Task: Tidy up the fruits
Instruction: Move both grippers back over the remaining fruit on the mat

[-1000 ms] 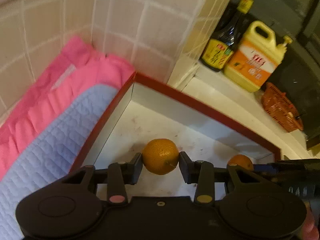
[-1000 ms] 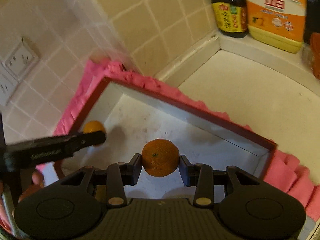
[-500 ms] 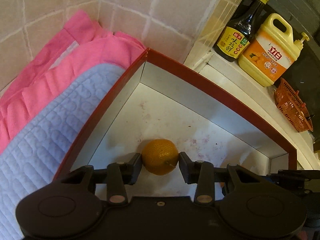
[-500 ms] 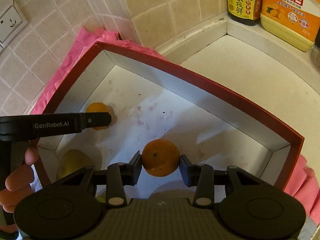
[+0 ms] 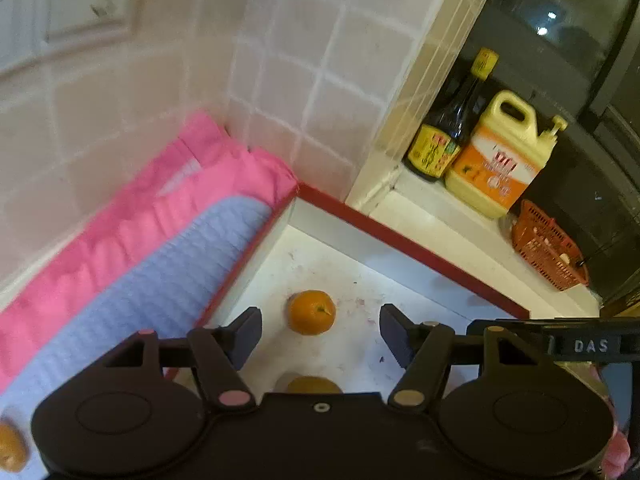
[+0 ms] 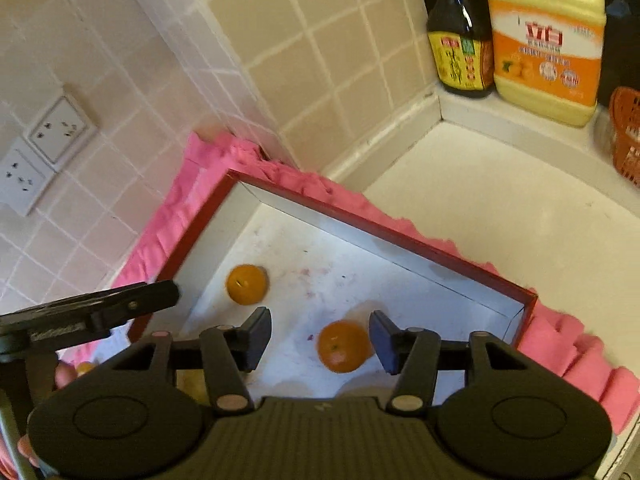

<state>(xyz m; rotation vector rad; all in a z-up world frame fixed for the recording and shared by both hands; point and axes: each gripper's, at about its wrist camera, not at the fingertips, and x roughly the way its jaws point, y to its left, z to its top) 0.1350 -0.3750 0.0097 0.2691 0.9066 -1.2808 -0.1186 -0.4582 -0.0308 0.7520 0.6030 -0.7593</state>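
Presently, two small round orange mandarins are seen lying on the stained white floor of a shallow red-rimmed cardboard box [image 6: 384, 236]. The left gripper [image 5: 320, 330] has just been opening; its black jaws stand apart above one mandarin [image 5: 311, 312], with clear gaps on both sides, so nothing is gripped. The right gripper [image 6: 320, 338] has likewise just been opening; the second mandarin [image 6: 343, 346] lies between its jaws, nearer the right-hand one, and whether that pad touches it cannot be told. In the right wrist view the first mandarin is noted near the box's left wall. The box rests on a pink ruffled cloth [image 6: 208, 184], with a pale blue quilted mat [image 5: 132, 280] beside it. A dark sauce bottle [image 6: 456, 36], a yellow detergent jug [image 6: 548, 40] and a small orange mesh basket [image 5: 548, 248] are recorded on the white ledge behind.
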